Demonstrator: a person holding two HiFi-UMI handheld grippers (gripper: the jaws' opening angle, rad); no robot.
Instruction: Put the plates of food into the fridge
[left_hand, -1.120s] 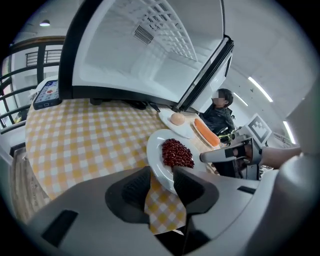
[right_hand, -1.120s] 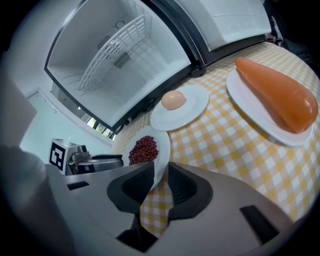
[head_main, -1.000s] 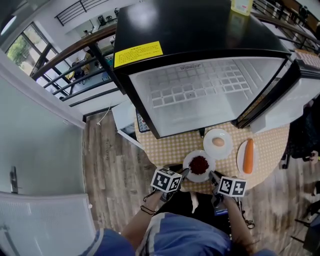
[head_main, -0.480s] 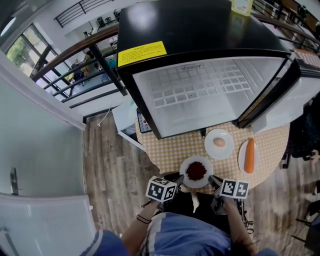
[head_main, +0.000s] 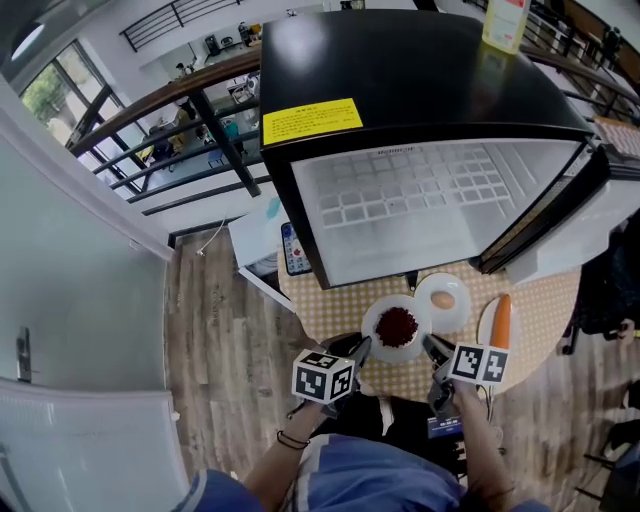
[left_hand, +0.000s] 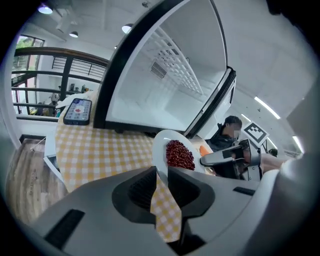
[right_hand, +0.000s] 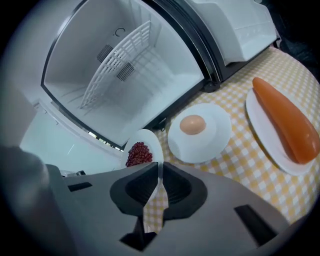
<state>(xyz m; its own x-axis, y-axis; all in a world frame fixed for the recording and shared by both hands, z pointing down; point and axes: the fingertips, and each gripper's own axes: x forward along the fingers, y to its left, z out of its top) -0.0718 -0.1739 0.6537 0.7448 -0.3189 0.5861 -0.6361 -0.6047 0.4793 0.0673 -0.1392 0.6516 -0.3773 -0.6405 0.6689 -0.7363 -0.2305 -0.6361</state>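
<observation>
A white plate of red beans (head_main: 397, 327) hangs just above the checked table (head_main: 330, 300), in front of the open fridge (head_main: 420, 190). My left gripper (head_main: 360, 350) pinches the plate's left rim and my right gripper (head_main: 432, 348) pinches its right rim. Both pairs of jaws have just been closing, with the rim between them. In the left gripper view the plate (left_hand: 172, 150) stands edge-on in the left gripper (left_hand: 161, 176). In the right gripper view the same plate (right_hand: 141, 152) sits in the right gripper (right_hand: 160, 172).
A plate with an egg (head_main: 443, 300) and a plate with a carrot (head_main: 500, 322) lie on the table to the right. A phone (head_main: 293, 250) lies at the table's far left. The fridge door (head_main: 600, 200) stands open at right. A bottle (head_main: 505, 20) stands on the fridge.
Both grippers closed on the bean plate's rim and raised it off the table, carrying it a little toward the fridge.
</observation>
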